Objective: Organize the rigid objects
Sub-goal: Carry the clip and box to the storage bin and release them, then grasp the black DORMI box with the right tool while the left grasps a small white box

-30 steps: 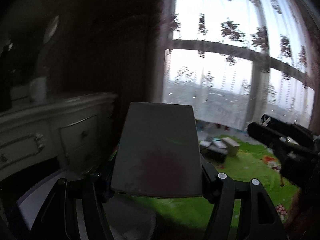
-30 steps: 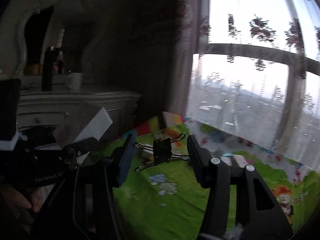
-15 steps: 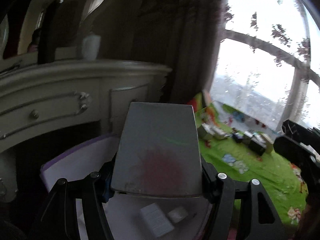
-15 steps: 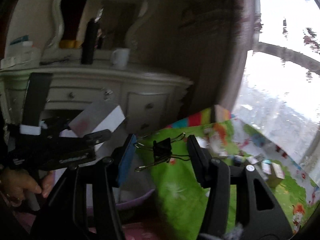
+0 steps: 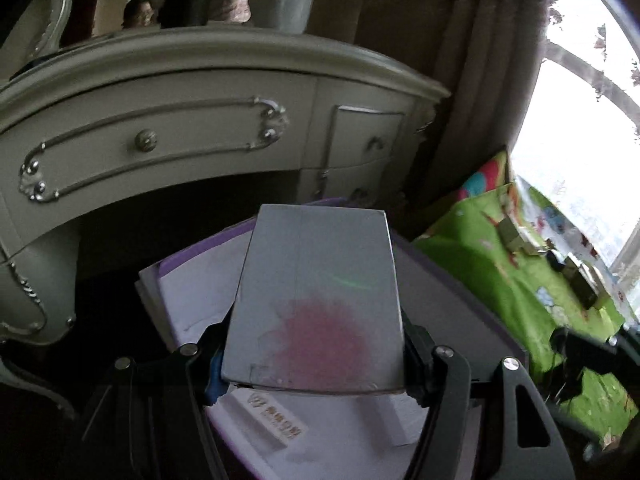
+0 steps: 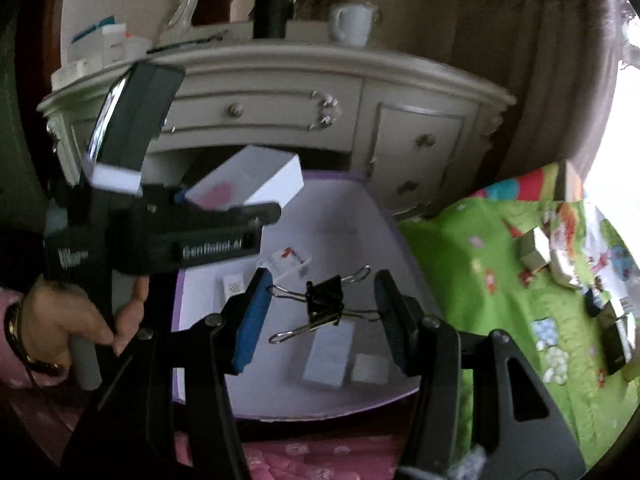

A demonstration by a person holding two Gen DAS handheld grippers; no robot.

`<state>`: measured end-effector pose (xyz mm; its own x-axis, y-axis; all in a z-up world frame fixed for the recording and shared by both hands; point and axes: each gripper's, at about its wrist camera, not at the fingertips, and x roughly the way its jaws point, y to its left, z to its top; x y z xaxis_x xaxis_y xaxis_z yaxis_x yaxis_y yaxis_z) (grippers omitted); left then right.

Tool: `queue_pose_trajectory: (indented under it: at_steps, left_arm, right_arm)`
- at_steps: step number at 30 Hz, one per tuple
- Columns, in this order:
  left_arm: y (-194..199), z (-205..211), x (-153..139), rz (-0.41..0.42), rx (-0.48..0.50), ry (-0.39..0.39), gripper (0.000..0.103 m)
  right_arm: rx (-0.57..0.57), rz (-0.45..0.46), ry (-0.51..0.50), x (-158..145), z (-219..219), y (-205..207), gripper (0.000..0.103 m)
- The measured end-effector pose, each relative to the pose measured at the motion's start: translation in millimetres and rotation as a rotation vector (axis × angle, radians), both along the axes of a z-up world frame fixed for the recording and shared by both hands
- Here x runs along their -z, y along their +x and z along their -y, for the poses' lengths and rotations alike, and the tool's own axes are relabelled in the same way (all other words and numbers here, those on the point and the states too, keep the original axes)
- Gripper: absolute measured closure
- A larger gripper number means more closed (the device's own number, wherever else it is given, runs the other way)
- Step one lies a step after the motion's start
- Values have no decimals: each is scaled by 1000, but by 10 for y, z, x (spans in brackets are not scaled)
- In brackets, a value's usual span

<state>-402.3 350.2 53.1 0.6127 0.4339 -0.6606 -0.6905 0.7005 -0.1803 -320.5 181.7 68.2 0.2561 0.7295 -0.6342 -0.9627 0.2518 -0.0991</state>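
Note:
My left gripper (image 5: 312, 360) is shut on a white box with a pink blotch (image 5: 316, 304), held over an open purple-rimmed storage box (image 5: 460, 300). The right wrist view shows that gripper and box (image 6: 248, 180) above the storage box (image 6: 372, 216). My right gripper (image 6: 324, 312) is shut on a black binder clip (image 6: 324, 300), its wire handles between the pads, over the same storage box. Small white boxes (image 6: 330, 354) lie inside it.
A cream dresser (image 5: 180, 120) with drawers stands just behind the storage box, a white mug (image 6: 352, 24) on top. A green play mat (image 6: 500, 300) to the right holds several small boxes (image 6: 536, 252). Curtain and window lie at the right.
Both grippers have swung left and down from the window and mat toward the dresser. They now hang over the purple-rimmed storage box, still holding their objects.

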Motion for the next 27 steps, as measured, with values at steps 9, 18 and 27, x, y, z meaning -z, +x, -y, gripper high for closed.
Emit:
queue_pose_trajectory:
  at_steps: [9, 18, 27]
  left_arm:
    - [22, -110, 91, -108, -155, -16, 14]
    - [385, 394, -143, -23, 86, 12, 11]
    - [1435, 1203, -266, -54, 499, -45, 3]
  right_arm:
    - [16, -79, 20, 42, 128, 203, 20]
    - [468, -76, 85, -13, 1107, 1164, 17]
    - [902, -220, -108, 450, 2425, 2867, 13]
